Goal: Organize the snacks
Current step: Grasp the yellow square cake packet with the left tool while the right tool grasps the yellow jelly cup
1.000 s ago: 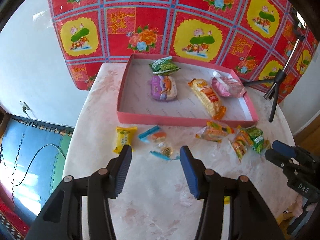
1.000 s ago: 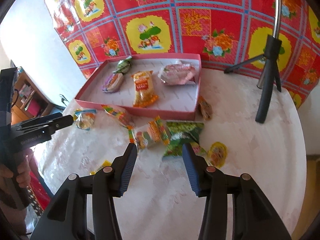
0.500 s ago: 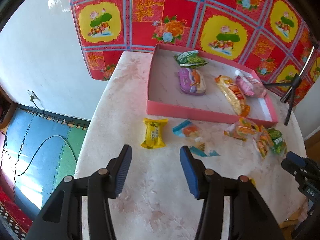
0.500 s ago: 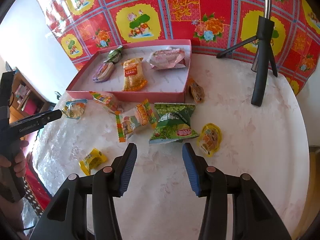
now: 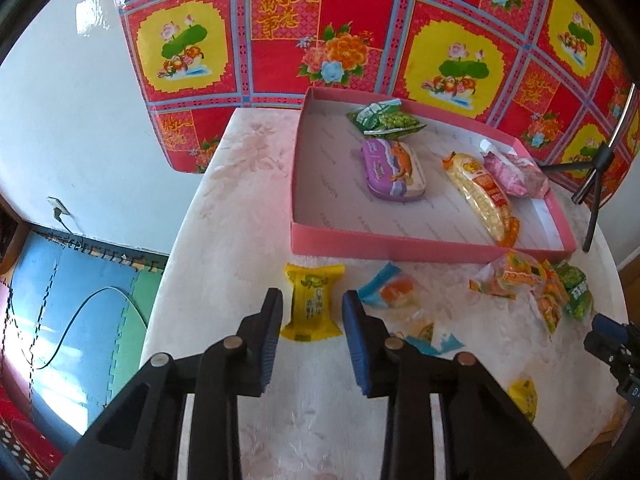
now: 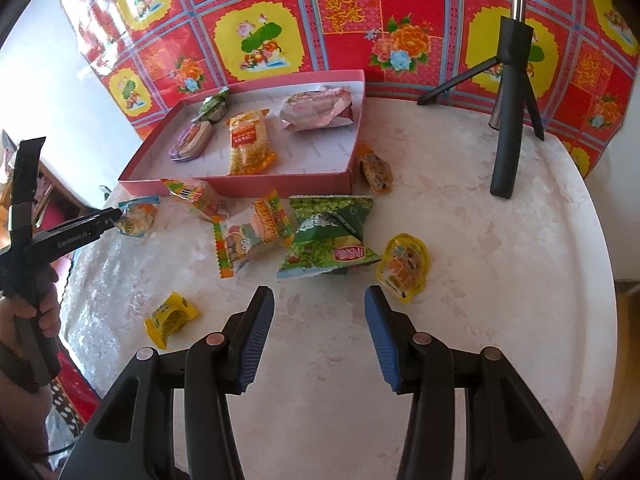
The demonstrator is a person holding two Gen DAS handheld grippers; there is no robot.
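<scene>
Between the spread jaws of the left gripper (image 5: 312, 310) lies a yellow snack packet (image 5: 312, 302), just before the pink box (image 5: 400, 242); light, crinkly, best pinched across its middle. Right gripper (image 6: 319, 300) gapes empty.

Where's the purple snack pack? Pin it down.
In the left wrist view the purple pack lies inside the pink tray, just in front of the green pea packet and left of the long yellow packet.

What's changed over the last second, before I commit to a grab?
The left gripper swung left and closed in until the yellow packet sits between its open fingers. The right gripper pulled back from the green bag. Nothing gripped; the pink tray holds the same snacks.
</scene>
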